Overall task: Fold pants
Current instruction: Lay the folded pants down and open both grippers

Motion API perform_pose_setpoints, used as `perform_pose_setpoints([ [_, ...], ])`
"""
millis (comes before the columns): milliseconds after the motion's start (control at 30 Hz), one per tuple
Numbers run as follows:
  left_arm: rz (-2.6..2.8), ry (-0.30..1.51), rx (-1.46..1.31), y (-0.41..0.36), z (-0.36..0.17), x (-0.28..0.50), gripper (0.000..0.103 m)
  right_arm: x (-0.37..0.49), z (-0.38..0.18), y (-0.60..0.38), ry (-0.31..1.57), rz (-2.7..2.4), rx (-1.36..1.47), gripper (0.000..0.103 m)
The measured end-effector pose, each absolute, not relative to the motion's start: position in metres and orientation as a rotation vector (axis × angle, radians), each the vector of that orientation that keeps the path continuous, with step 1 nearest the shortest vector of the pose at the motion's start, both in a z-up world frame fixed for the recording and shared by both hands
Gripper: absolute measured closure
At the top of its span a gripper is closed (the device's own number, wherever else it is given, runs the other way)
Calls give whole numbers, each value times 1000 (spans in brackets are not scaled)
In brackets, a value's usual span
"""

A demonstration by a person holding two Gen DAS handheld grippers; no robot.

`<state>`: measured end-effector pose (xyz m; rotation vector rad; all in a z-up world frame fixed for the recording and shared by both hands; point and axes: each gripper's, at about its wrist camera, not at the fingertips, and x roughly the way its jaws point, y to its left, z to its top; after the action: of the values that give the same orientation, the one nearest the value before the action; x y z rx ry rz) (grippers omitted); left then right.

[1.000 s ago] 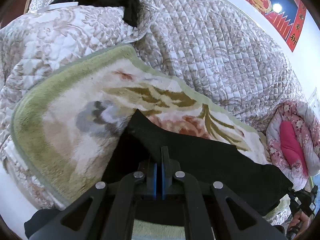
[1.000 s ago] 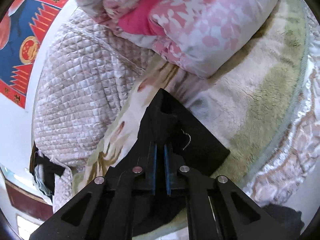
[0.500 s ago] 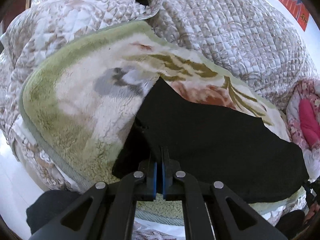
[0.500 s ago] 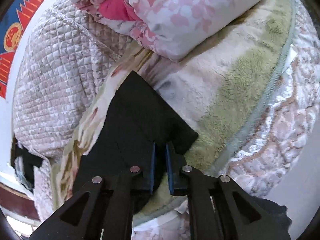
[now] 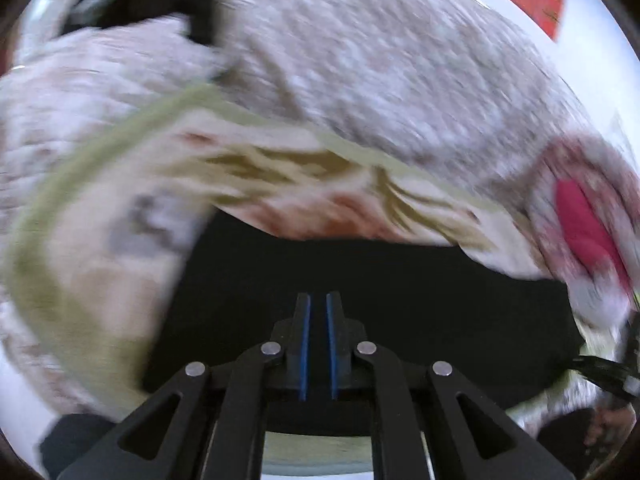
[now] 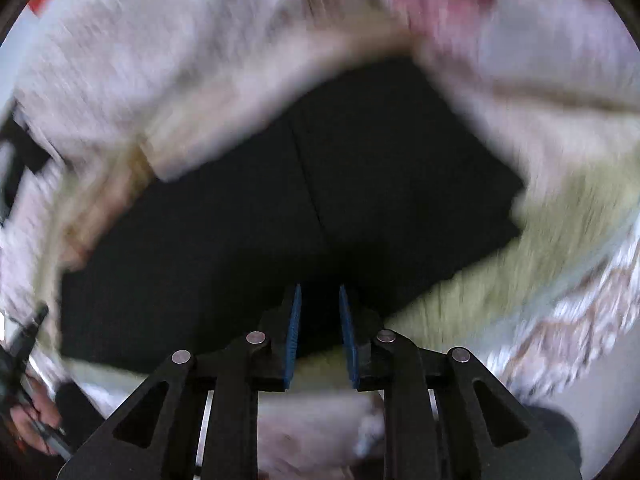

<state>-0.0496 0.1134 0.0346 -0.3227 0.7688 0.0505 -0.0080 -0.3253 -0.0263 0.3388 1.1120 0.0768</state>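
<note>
You have laid the black pants flat as a folded slab on the floral blanket, and both the left gripper and right gripper have just been opening, nothing pinched, so any further fold remains

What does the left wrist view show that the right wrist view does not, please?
Only the left wrist view: a black garment bunched on the pale quilted bedspread at the far end, and the nearly shut left gripper.

Only the right wrist view: a seam line down the black pants and the parted right gripper, whose jaws have just been opening over them.

Both: the pants, blurred, flat on the green-edged floral fleece blanket, and the pink floral rolled quilt.
</note>
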Motion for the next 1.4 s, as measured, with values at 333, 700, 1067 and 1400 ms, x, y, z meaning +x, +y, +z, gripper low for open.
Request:
perform_pose_setpoints([
  [333,-20,917,-282,92,-6,-51,94,-18,12,-310,955,138,284,75],
  [700,-4,859,-267,102,11,10,94,40,10,-255,862,270,98,63],
  [1067,5,884,-254,95,-9,48,72,81,16,-347,788,35,297,74],
  [1400,1,876,-232,90,-8,73,68,117,7,-355,824,-22,274,75],
])
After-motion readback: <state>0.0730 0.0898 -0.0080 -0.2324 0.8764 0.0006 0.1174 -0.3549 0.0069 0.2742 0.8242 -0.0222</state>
